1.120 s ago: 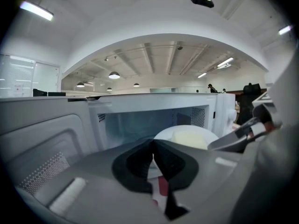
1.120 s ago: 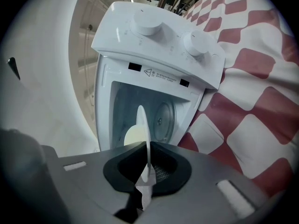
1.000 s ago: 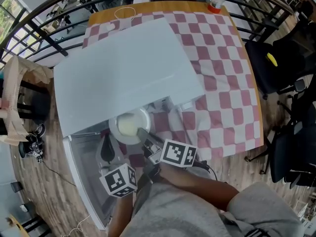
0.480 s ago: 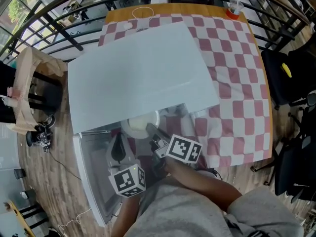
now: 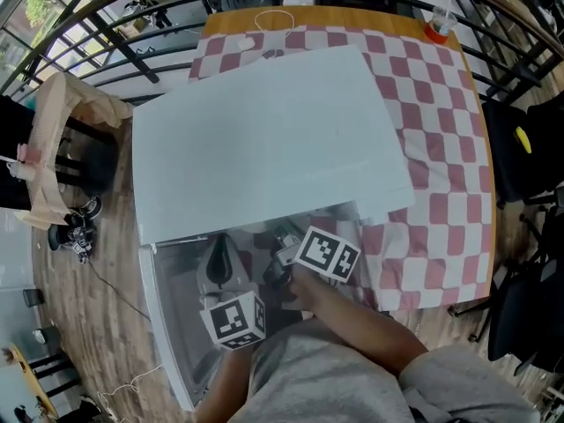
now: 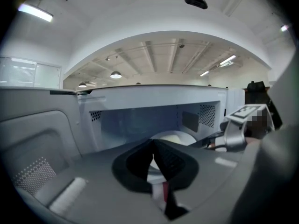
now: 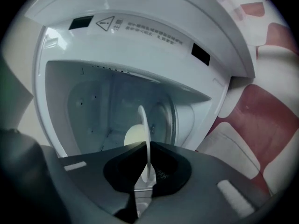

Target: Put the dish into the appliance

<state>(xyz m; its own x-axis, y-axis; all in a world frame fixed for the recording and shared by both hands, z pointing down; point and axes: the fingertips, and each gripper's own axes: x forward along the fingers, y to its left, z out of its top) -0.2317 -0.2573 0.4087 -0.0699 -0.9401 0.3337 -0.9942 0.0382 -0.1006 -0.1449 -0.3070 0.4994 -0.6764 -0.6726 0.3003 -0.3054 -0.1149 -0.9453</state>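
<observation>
A white microwave (image 5: 264, 139) stands on the checkered table with its door (image 5: 172, 315) swung open toward me. My right gripper (image 7: 147, 164) is shut on the rim of a white dish (image 7: 145, 134), which it holds edge-on at the mouth of the cavity (image 7: 107, 111). From the left gripper view the dish (image 6: 173, 136) sits inside the opening, with the right gripper (image 6: 236, 134) just behind it. In the head view the microwave's top hides the dish. My left gripper (image 6: 152, 146) hangs shut over the open door (image 6: 42, 143), with nothing between its jaws.
A red and white checkered cloth (image 5: 441, 148) covers the table. A bottle with an orange base (image 5: 438, 26) and a white cable (image 5: 275, 20) lie at the far edge. Black chairs (image 5: 529, 157) stand to the right, a beige cloth (image 5: 66, 139) to the left.
The right gripper has carried the dish forward and slightly down, from in front of the opening to under the microwave's top. The left gripper has stayed over the door.
</observation>
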